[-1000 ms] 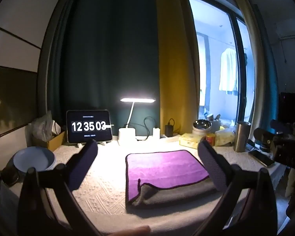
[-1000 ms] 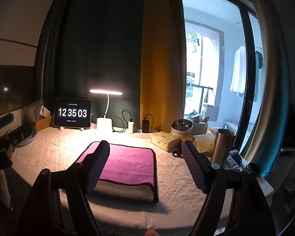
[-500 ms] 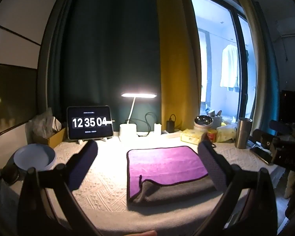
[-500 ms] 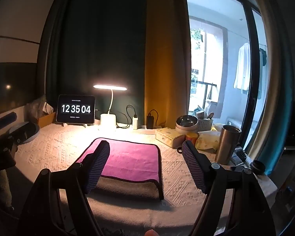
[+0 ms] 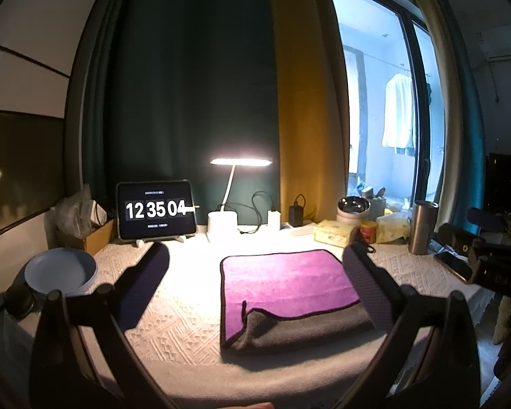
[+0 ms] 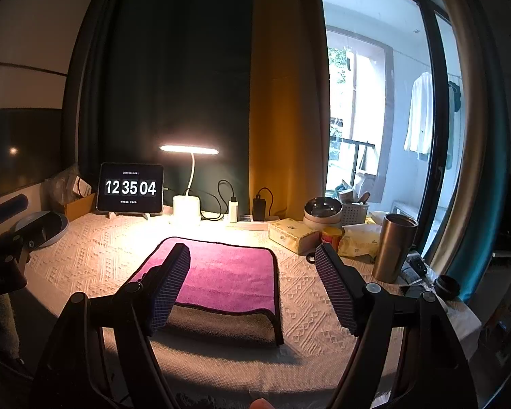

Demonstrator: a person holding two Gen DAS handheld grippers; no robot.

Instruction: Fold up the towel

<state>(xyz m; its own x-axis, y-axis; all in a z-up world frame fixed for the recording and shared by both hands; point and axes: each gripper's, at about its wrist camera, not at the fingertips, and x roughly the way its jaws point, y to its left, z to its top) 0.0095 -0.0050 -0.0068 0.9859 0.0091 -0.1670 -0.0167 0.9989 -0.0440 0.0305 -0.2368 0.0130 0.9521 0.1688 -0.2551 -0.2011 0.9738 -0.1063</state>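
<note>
A folded towel (image 5: 286,279), purple on top with a grey underside and dark trim, lies flat on the white patterned tablecloth (image 5: 180,310). Its front left corner curls up. It also shows in the right wrist view (image 6: 228,276). My left gripper (image 5: 255,266) is open and empty, held above the table's near edge, its fingers either side of the towel. My right gripper (image 6: 252,266) is open and empty too, its left finger (image 6: 168,289) in front of the towel's left part. Neither touches the towel.
At the back stand a tablet clock (image 5: 156,209), a lit desk lamp (image 5: 223,220), chargers (image 5: 295,214), a tissue box (image 5: 334,233), a metal bowl (image 6: 323,208) and a steel tumbler (image 6: 394,247). A blue plate (image 5: 59,272) sits at the left.
Both grippers have drawn back and risen slightly, so the towel sits a little lower and farther in view. The towel has not moved. Both grippers stay open.
</note>
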